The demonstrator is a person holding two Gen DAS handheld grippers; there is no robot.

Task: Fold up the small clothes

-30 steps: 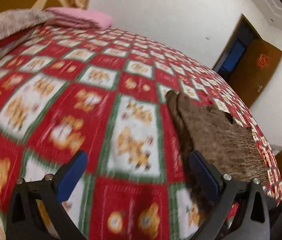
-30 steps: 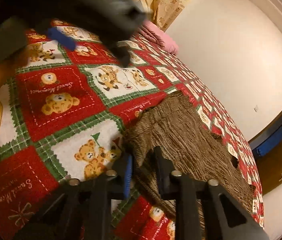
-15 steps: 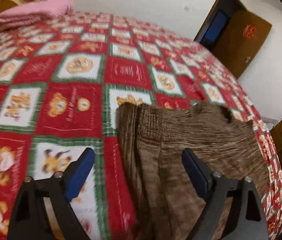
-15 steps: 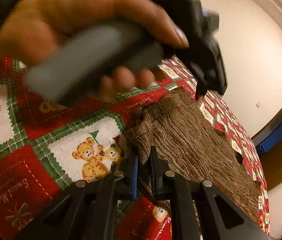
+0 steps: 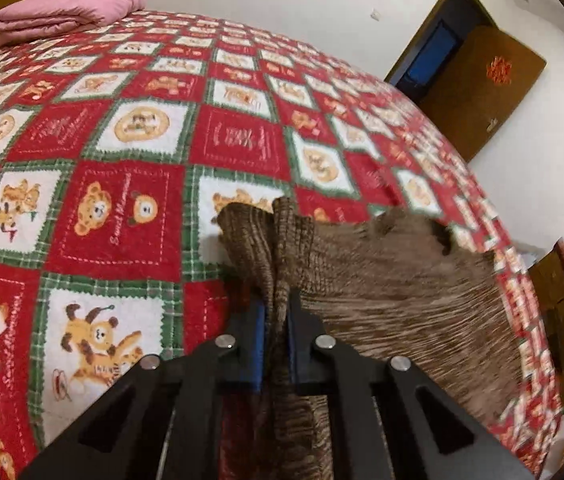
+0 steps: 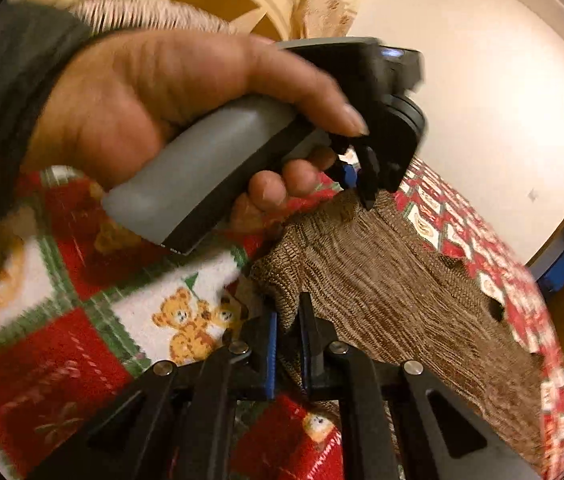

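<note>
Grippers first, since they're nearest: left gripper [image 5: 276, 320] was wide apart half a second ago, now it's pinched onto a bunched fold at the near-left edge of the brown knit garment [image 5: 401, 288]. Right gripper [image 6: 286, 320] is clamped on a corner of it, same as before. So both edges look secured, and I'd guess the fold-over comes next. Garment lies on the teddy-bear bedspread [image 5: 122, 208]. Far left sits a folded pink blanket [image 5: 66, 10]. No containers anywhere.
</note>
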